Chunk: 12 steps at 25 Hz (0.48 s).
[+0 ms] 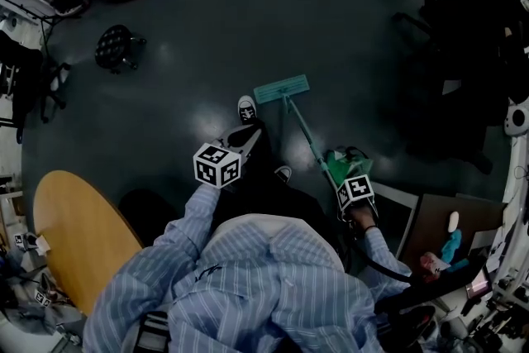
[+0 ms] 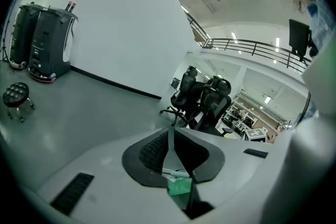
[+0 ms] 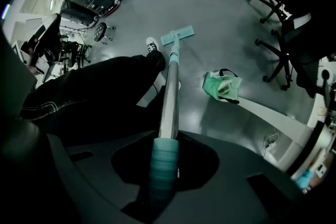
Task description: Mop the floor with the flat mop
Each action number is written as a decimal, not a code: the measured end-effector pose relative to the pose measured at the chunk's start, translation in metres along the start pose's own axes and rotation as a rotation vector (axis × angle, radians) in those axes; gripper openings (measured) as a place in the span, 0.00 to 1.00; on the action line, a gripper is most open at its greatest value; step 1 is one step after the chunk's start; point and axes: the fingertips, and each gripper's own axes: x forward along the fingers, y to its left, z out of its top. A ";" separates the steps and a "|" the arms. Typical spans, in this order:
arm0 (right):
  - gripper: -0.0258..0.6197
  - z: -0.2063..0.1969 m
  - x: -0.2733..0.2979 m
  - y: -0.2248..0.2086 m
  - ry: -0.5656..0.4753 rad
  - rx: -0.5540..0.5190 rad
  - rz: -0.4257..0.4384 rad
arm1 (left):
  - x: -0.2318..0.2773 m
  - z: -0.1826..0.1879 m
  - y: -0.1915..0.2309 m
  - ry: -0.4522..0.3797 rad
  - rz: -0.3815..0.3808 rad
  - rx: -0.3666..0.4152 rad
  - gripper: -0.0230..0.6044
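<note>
mop (image 3: 170,92): likely light, stiff pole, slick metal; your right tongs (image 3: 167,140) clamp its ribbed teal grip (image 3: 161,165), left tongs (image 2: 171,138) closed, empty.

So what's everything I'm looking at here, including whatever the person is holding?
flat mop: one, teal head and silver pole, on the floor ahead of the feet
bag: one, green, on the floor right of the pole
stool: one, black, far left
table: one, round and wooden, near left
office chairs: at least two, black, right side
tall units: two, dark, against the white wall
floor: dark grey
shoes: two, black and white
left gripper: jaws together, empty
right gripper: closed on the mop's teal grip
</note>
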 end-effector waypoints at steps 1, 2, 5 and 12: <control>0.15 -0.007 0.001 -0.001 0.003 0.001 -0.002 | 0.001 -0.002 -0.003 0.004 -0.007 0.004 0.09; 0.15 -0.012 0.002 -0.001 0.006 0.003 -0.003 | 0.003 -0.003 -0.005 0.007 -0.012 0.007 0.09; 0.15 -0.018 0.006 0.001 0.008 0.014 0.007 | 0.007 -0.003 -0.008 0.009 -0.019 0.013 0.09; 0.15 -0.016 0.010 0.009 0.013 0.023 0.019 | 0.009 0.003 -0.006 0.018 -0.025 0.026 0.09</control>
